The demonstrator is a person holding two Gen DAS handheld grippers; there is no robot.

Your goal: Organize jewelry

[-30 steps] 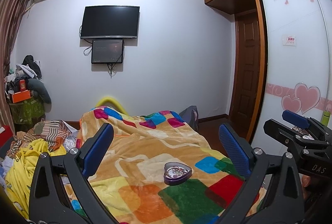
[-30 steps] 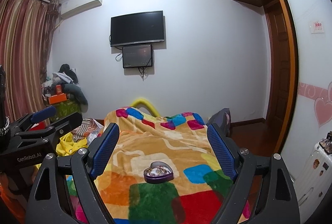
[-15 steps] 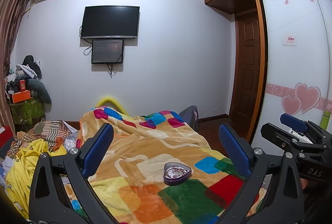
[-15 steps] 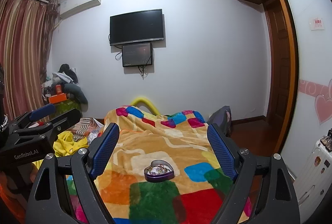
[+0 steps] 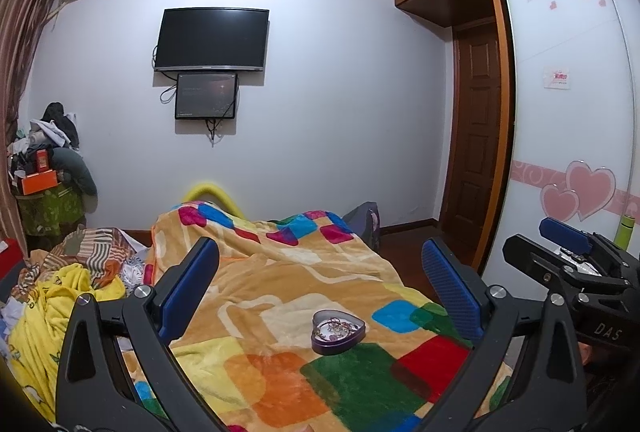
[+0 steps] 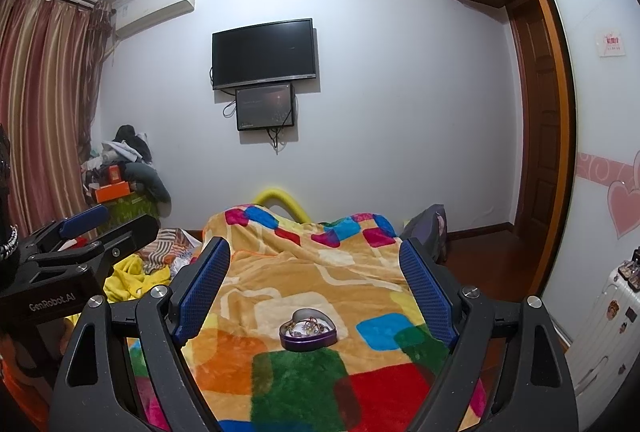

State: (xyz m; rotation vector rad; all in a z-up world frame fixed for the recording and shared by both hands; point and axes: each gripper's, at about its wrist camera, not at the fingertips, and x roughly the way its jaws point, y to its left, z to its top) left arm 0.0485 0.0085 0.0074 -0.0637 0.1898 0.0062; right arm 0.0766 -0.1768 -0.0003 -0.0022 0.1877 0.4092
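A purple heart-shaped tin [image 5: 338, 331] with a tangle of jewelry inside lies open on the patchwork blanket [image 5: 280, 272]; it also shows in the right wrist view [image 6: 308, 330]. My left gripper [image 5: 320, 290] is open and empty, held above the bed short of the tin. My right gripper [image 6: 316, 286] is open and empty too, at about the same distance. The right gripper also shows at the right edge of the left wrist view [image 5: 576, 264]. The left gripper also shows at the left edge of the right wrist view [image 6: 80, 244].
The bed blanket [image 6: 320, 272] fills the foreground. Piled clothes and a yellow blanket [image 5: 60, 296] lie at the left. A TV [image 5: 212, 39] hangs on the far wall. A wardrobe with heart stickers [image 5: 572, 112] and a white suitcase [image 6: 608, 312] stand at the right.
The right wrist view has tilted slightly, so the tin sits a little lower in it. In the left wrist view, the right gripper has shifted a little lower. Both grippers stay open.
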